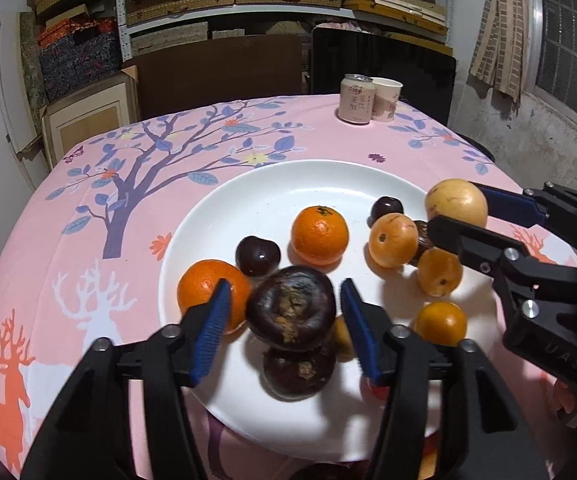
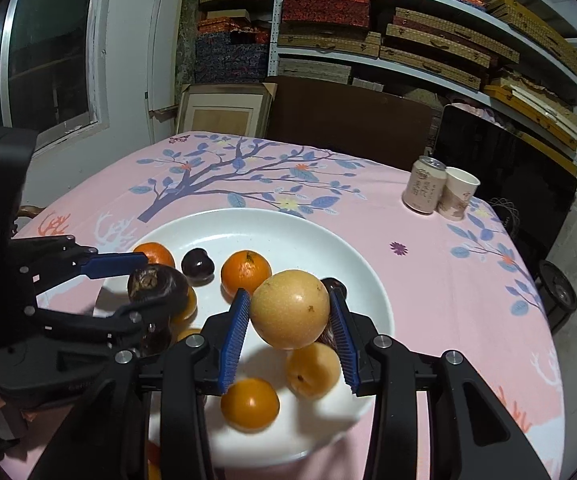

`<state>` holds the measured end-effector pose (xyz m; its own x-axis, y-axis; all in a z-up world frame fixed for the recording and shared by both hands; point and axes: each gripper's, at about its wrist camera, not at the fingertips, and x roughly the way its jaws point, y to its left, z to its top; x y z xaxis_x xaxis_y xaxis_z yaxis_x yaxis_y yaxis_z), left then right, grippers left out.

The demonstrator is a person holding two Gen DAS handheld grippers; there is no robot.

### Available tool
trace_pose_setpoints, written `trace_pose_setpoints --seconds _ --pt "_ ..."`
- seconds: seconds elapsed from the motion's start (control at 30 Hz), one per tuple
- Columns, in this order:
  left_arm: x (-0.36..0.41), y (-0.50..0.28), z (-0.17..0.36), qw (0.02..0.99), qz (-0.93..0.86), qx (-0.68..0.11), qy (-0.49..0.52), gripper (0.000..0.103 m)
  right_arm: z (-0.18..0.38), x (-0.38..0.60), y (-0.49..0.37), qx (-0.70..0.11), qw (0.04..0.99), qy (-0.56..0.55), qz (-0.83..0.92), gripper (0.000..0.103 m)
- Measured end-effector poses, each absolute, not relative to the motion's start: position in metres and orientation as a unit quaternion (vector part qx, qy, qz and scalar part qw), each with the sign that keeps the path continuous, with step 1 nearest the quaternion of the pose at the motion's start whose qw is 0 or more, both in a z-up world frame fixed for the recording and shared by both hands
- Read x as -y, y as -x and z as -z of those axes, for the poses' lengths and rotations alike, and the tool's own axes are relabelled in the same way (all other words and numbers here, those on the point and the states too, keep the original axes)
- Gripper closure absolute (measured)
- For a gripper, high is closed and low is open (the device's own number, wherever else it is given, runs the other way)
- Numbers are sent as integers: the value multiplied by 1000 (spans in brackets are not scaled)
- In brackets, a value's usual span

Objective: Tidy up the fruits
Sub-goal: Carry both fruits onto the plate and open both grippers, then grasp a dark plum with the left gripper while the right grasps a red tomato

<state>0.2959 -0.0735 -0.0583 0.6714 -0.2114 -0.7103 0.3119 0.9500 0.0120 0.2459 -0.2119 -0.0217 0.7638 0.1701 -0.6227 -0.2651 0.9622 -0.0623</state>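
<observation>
A white plate (image 1: 272, 184) on the pink tablecloth holds several fruits: two mandarins (image 1: 319, 235), dark round fruits (image 1: 257, 256) and small yellow-orange ones (image 1: 393, 240). My left gripper (image 1: 285, 282) stands open around a dark purple fruit (image 1: 290, 308) that sits on top of another dark one (image 1: 298, 372); a gap shows between each pad and the fruit. In the right wrist view that gripper (image 2: 156, 282) comes in from the left. My right gripper (image 2: 289, 292) is shut on a big yellow round fruit (image 2: 290, 308), held above the plate's (image 2: 248, 224) right side.
A drink can (image 1: 355, 98) and a paper cup (image 1: 385, 98) stand together at the table's far edge. Behind the table are a dark board, a framed panel and shelves stacked with boxes. A window is on the right wall.
</observation>
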Motion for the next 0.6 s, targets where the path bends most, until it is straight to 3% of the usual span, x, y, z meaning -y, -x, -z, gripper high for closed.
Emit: trace_pose_setpoints --seconds 0.03,0.13,0.6 --pt "71 -297 58 913 138 -378 -63 32 24 211 -249 -327 935 74 -120 61" --pt "62 -298 56 916 130 -376 -52 28 23 213 -248 -312 940 70 -119 37" --pt "35 -222 43 911 150 -378 -62 20 6 243 -175 -320 940 20 -115 36"
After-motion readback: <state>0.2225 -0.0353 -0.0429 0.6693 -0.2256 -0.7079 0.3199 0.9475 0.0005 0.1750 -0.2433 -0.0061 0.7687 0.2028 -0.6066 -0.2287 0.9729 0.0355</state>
